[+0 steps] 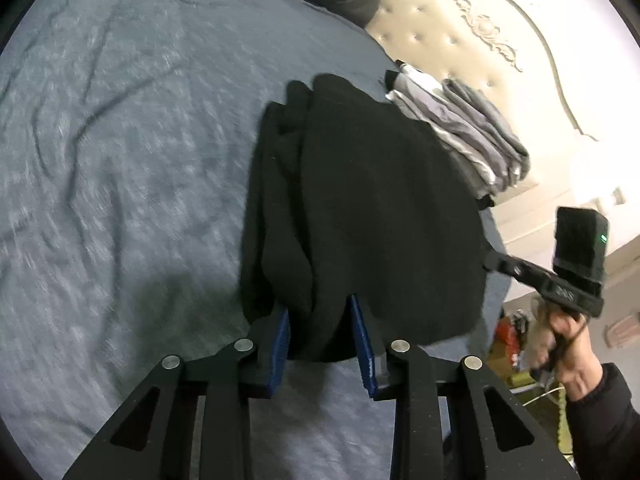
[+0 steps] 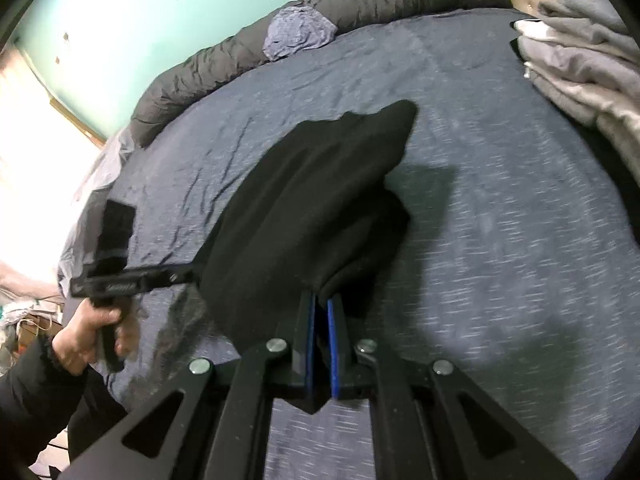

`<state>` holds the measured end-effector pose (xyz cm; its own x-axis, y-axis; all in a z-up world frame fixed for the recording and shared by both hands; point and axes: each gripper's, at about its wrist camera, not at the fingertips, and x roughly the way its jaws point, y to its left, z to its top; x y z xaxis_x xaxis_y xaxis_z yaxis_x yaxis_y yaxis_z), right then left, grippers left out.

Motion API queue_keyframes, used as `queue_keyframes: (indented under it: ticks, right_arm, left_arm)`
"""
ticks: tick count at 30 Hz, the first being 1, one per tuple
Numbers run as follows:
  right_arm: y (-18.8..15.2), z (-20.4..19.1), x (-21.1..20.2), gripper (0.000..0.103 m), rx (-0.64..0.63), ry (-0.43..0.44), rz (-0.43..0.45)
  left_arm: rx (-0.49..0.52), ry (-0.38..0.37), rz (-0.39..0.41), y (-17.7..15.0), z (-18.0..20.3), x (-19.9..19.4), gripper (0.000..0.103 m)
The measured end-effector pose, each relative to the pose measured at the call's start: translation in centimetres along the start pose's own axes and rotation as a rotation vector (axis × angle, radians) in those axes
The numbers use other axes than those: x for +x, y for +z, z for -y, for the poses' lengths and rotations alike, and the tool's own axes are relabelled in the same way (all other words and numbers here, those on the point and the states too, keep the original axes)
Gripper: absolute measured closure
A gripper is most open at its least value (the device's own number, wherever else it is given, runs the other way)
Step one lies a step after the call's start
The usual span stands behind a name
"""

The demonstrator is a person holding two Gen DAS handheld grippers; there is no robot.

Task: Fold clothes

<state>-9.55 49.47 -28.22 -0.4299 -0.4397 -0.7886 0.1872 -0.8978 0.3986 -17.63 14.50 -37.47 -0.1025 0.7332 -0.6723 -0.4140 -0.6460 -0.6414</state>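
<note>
black knit garment [image 1: 360, 216], partly folded, hangs above the blue-grey bed sheet [image 1: 120, 140] between both grippers; left gripper [image 1: 324, 340] jaws bracket a thick fold, right gripper [image 2: 322, 340] jaws clamp one edge. folded grey clothes [image 1: 472, 136] lie stacked nearby; this piece remains unfinished.

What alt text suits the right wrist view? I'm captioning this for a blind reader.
The right hand-held gripper is shut on a folded black garment, lifting it over a blue-grey bed sheet. At left, a hand holds the other hand-held gripper at the garment's edge; folded grey clothes sit top right.
</note>
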Motion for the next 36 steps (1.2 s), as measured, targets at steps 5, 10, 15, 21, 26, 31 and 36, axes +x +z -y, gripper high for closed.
queue_keyframes:
  ticks: [5, 10, 15, 21, 26, 31, 36]
  right_arm:
    - [-0.4, 3.2, 0.5, 0.098, 0.048, -0.018, -0.033]
    - [-1.2, 3.8, 0.5, 0.095, 0.07, 0.015, -0.016]
    - [-0.9, 4.3, -0.3, 0.078, 0.149, 0.039, 0.034]
    - [-0.7, 3.5, -1.6, 0.053, 0.19, 0.023, 0.028]
    - [-1.7, 2.3, -2.3, 0.046, 0.202, -0.014, -0.002]
    - [-1.6, 1.1, -3.1, 0.039, 0.188, -0.051, -0.016]
    - [-1.3, 1.3, -2.5, 0.034, 0.198, -0.092, -0.027]
  left_arm:
    - [0.081, 0.035, -0.05, -1.7, 3.0, 1.8, 0.071]
    - [0.02, 0.053, -0.01, -1.2, 1.5, 0.4, 0.069]
    - [0.004, 0.074, 0.027, -0.2, 1.1, -1.1, 0.055]
    - [0.008, 0.09, 0.028, -0.5, 1.7, -2.6, 0.053]
    - [-0.014, 0.076, 0.045, -1.0, 2.4, -4.4, 0.049]
    - [-0.021, 0.084, 0.061, -1.1, 2.8, -5.8, 0.044]
    - [-0.014, 0.116, 0.052, -0.6, 2.7, -5.2, 0.042]
